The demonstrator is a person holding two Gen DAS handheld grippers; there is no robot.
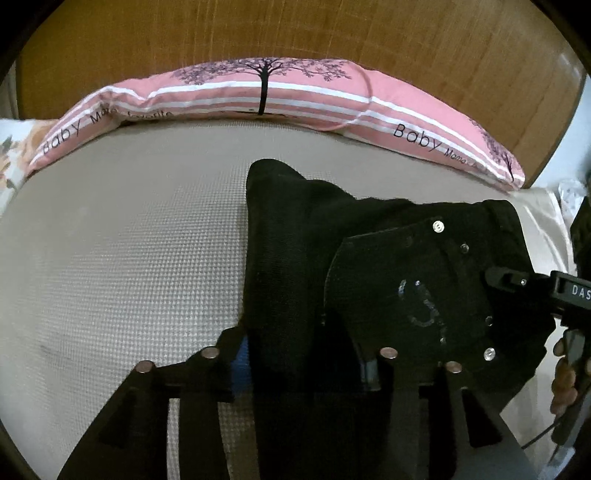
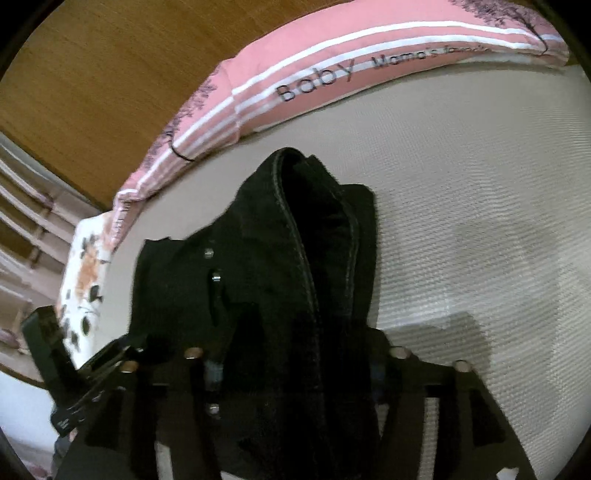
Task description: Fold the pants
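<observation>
The bed [image 1: 110, 258] fills most of what I see, its beige cover flat under everything; a pink pillow [image 1: 258, 99] lies along the headboard [image 1: 295, 33], well apart from my work; the pants [image 1: 295, 240] are black denim, bunched and lifted off the cover between my two claws, one thick fold drooping forward in each view. My left claw [image 1: 303, 365] is clamped on the cloth near a rivet-studded pocket [image 1: 424, 295]; my right claw [image 2: 295, 365] is clamped on a seamed edge (the stitching runs straight up from my fingers). The risk, as I judge it: the denim is heavy and both grips take only a bunched edge, so a quick swing could drag it loose; the hanging fold could also land crooked and crease the stack; the rivets [image 1: 489, 354] might snag a finger on release.
</observation>
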